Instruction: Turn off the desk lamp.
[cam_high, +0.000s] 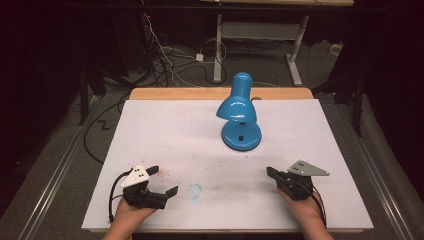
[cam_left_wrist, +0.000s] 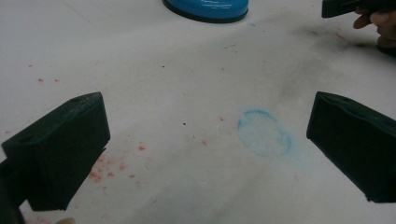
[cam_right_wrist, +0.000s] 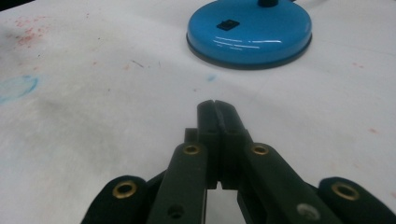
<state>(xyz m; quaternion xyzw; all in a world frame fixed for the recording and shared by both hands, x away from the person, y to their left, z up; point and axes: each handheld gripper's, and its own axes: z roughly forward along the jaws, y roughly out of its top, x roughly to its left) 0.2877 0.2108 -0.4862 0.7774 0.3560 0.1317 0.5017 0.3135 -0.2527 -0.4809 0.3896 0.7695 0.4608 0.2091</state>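
Observation:
A blue desk lamp (cam_high: 240, 112) stands on the white table sheet (cam_high: 165, 130) toward the back centre, its shade tipped forward over its round base (cam_right_wrist: 250, 32). A black switch (cam_right_wrist: 228, 24) sits on that base. My left gripper (cam_high: 165, 180) rests at the front left, open, with nothing between its wide-apart jaws; bare sheet lies between them in the left gripper view (cam_left_wrist: 208, 149). My right gripper (cam_high: 270, 172) is at the front right, shut and empty, its tip (cam_right_wrist: 217, 106) pointing toward the lamp base, well short of it.
A faint blue ring stain (cam_left_wrist: 264, 133) and red specks (cam_left_wrist: 109, 165) mark the sheet near the left gripper. The wooden table edge (cam_high: 175, 93) shows at the back. Beyond it are cables (cam_high: 165, 55) and a white table frame (cam_high: 260, 35) on the floor.

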